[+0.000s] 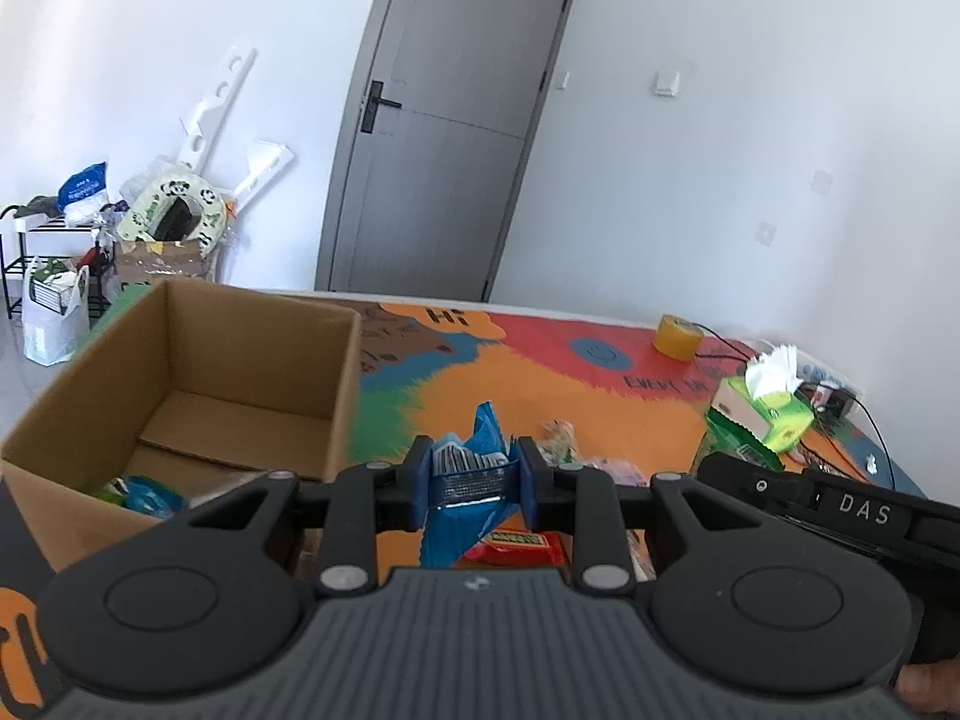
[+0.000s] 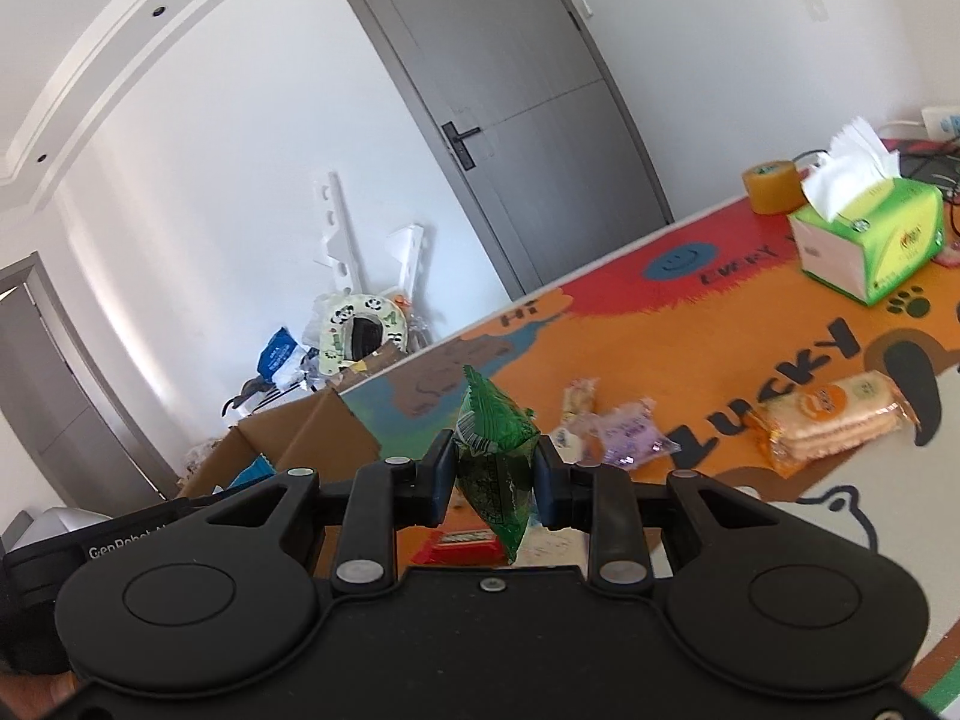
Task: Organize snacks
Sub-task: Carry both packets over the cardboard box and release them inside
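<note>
My left gripper (image 1: pixel 474 468) is shut on a blue snack packet (image 1: pixel 465 492), held above the colourful mat just right of an open cardboard box (image 1: pixel 345 372). The box holds a blue-green packet (image 1: pixel 144 492) at its near corner. My right gripper (image 2: pixel 493 468) is shut on a green snack packet (image 2: pixel 495 450), held above the mat. A red packet (image 1: pixel 516 546) lies on the mat under both grippers and shows in the right wrist view (image 2: pixel 462 546). A rice cracker pack (image 2: pixel 831 420), a purple packet (image 2: pixel 630 432) and a small pale packet (image 2: pixel 579 399) lie on the mat.
A green tissue box (image 2: pixel 870 240) and a yellow tape roll (image 2: pixel 771 186) stand at the mat's far side, with cables behind. The cardboard box shows at the left in the right wrist view (image 2: pixel 300 432). A grey door and floor clutter lie beyond the table.
</note>
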The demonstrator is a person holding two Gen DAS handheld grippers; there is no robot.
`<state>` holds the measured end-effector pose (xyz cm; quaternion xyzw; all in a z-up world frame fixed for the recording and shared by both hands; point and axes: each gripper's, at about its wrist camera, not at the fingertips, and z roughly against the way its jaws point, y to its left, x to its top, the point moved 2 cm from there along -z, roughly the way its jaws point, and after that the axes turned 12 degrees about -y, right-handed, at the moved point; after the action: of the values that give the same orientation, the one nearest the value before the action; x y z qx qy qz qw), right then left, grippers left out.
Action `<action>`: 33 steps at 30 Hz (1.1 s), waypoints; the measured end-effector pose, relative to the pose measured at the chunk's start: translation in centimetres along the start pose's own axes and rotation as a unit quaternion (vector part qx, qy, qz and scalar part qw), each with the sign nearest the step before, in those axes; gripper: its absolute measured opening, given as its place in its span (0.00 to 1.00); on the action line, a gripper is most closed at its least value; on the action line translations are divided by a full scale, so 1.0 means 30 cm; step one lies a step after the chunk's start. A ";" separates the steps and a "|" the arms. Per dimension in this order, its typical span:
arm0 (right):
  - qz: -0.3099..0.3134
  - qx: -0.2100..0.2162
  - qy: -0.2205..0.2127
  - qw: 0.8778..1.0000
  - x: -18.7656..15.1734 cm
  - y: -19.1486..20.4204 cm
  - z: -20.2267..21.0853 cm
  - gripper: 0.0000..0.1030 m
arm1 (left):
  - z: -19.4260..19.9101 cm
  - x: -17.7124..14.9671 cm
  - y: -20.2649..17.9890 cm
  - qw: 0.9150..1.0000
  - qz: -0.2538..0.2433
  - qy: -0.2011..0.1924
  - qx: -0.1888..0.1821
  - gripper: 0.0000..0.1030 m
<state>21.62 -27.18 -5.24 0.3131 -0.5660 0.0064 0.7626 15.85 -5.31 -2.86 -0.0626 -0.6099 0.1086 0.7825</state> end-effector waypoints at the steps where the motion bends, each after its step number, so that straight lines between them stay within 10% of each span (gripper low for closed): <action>1: 0.001 0.003 -0.001 1.000 0.002 0.009 -0.001 0.27 | 0.003 0.006 0.006 1.000 0.001 -0.002 0.001 0.27; 33: 0.042 0.078 0.016 0.996 -0.023 0.310 -0.163 0.27 | 0.022 0.108 0.278 0.997 0.032 -0.027 0.066 0.27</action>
<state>22.18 -17.09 -2.26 0.3476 -0.5639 0.0877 0.7440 15.18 3.55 -1.58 -0.0274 -0.6201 0.1755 0.7641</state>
